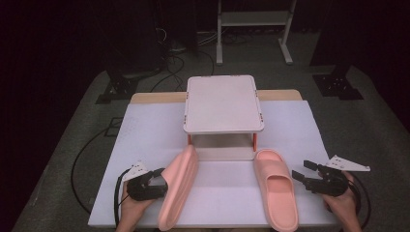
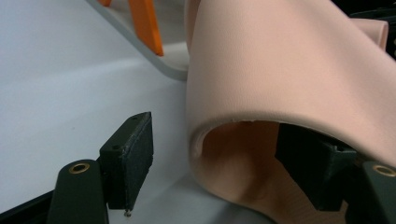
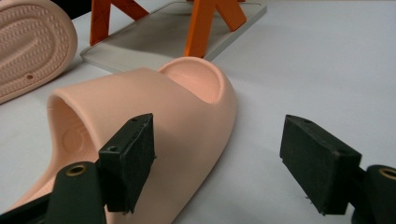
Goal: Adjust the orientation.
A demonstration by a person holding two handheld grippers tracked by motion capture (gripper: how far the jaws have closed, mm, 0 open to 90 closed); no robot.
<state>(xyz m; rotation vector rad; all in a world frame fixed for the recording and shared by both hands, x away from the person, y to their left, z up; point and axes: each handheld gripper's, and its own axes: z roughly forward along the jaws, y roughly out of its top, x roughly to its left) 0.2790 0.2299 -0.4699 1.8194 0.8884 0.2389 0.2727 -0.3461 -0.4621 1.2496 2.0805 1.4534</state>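
Note:
Two pink slippers lie on the white table. The left slipper [image 1: 179,191] [image 2: 289,60] is tipped up on its side, its ribbed sole [image 3: 28,42] facing right. My left gripper [image 1: 162,180] [image 2: 219,154] straddles that slipper's strap: one jaw sits inside the strap opening, the other outside, with a strip of table showing between its pad [image 2: 133,154] and the strap. The right slipper [image 1: 276,191] [image 3: 154,116] lies flat, sole down. Just to its right my right gripper [image 1: 303,170] [image 3: 222,158] stands open, its left pad [image 3: 130,158] close to the slipper's side, nothing between the jaws.
A small white shelf [image 1: 222,104] on orange legs [image 2: 147,25] [image 3: 198,28] stands mid-table behind both slippers, with its grey base plate [image 3: 154,37] under it. Cables trail off the table's left side. Dark floor and a rack lie beyond the far edge.

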